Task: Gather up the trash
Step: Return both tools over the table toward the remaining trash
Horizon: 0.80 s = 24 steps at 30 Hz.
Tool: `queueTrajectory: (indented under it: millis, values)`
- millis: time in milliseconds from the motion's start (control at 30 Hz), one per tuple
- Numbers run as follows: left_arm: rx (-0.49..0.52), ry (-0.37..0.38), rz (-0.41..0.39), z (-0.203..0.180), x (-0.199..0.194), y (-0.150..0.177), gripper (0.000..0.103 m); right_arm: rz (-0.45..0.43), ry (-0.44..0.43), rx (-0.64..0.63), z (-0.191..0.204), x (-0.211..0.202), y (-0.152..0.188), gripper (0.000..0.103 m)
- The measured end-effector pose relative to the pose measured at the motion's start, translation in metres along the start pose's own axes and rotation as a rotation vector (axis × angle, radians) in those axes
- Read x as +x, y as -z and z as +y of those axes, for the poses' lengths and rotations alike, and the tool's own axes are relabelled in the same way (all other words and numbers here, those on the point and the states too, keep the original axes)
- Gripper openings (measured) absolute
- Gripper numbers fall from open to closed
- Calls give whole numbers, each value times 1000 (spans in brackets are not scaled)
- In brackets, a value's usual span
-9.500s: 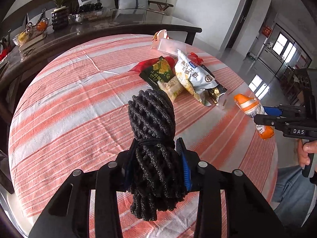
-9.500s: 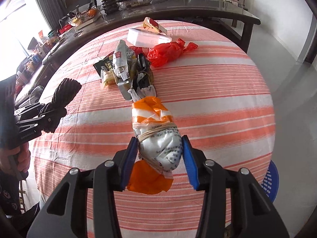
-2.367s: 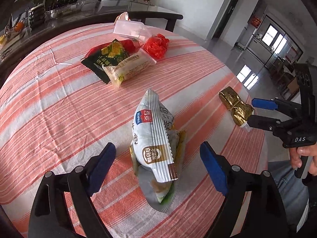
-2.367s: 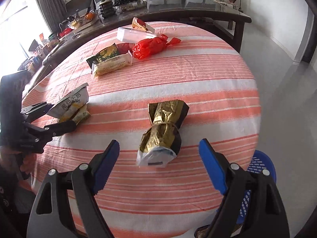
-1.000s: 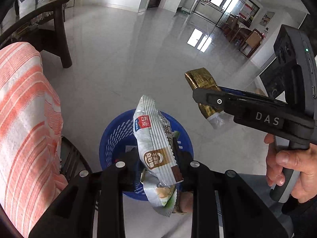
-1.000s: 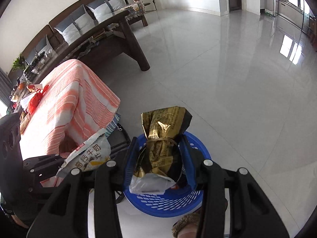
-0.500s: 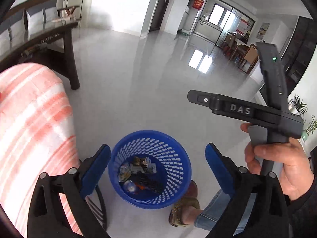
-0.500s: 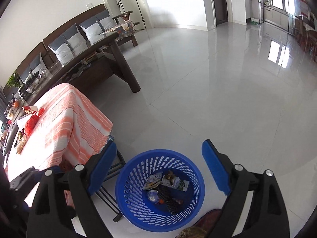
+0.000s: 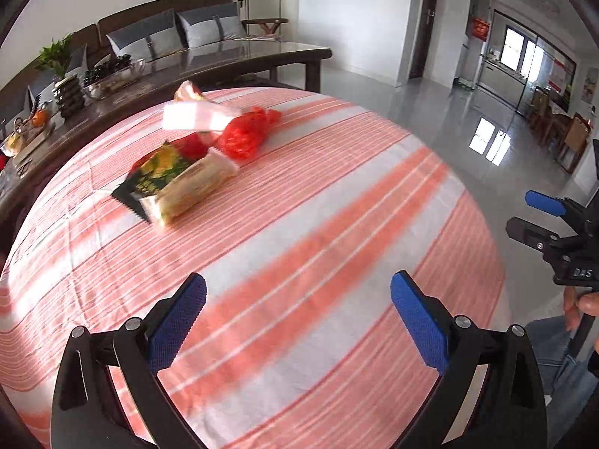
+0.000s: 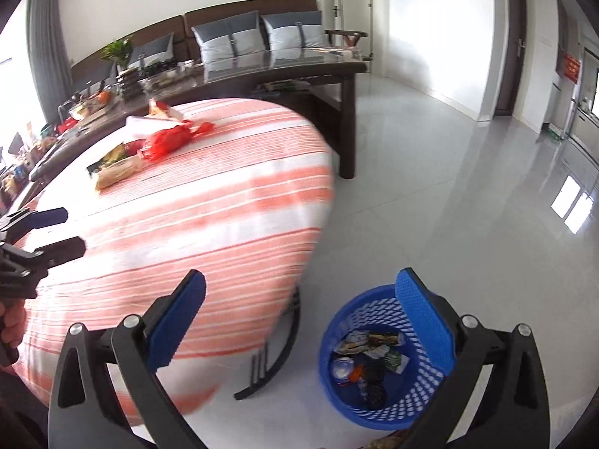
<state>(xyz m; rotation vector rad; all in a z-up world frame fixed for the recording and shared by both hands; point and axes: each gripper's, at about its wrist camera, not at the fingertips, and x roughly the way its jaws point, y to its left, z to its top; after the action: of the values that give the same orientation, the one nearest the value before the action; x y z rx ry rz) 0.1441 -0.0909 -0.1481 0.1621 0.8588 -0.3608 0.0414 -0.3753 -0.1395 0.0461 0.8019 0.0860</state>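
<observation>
A home living room: cushioned sofa (image 10: pixel 239 37), dark coffee table (image 10: pixel 284 65), potted plant (image 9: pixel 56 56), glossy tiled floor (image 10: pixel 468 205).

Ahead of your grippers, beyond the round table's striped cloth (image 9: pixel 299 232), you see a long dark wooden table (image 10: pixel 284 67) carrying a potted plant (image 9: pixel 61 71), a glass bowl (image 9: pixel 112 73) and an orange (image 9: pixel 39 118). Behind it stands a sofa with grey cushions (image 10: pixel 239 39). To the right lies glossy tiled floor (image 10: pixel 449 205).
</observation>
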Motion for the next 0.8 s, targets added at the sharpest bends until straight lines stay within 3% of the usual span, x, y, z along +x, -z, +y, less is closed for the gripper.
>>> queueTrajectory:
  millis: [167, 300, 433, 800]
  values:
    - [-82, -125, 33, 80, 13, 6, 98, 92, -62, -63, 82, 43, -28, 98]
    - [-163, -103, 92, 113, 29, 4, 98, 138, -49, -102, 124, 85, -51, 98]
    - [-142, -114, 96, 111, 31, 2, 98, 175, -18, -92, 129, 113, -63, 99]
    - [-143, -115, 96, 108, 31, 3, 98, 176, -4, -82, 129, 116, -67, 99]
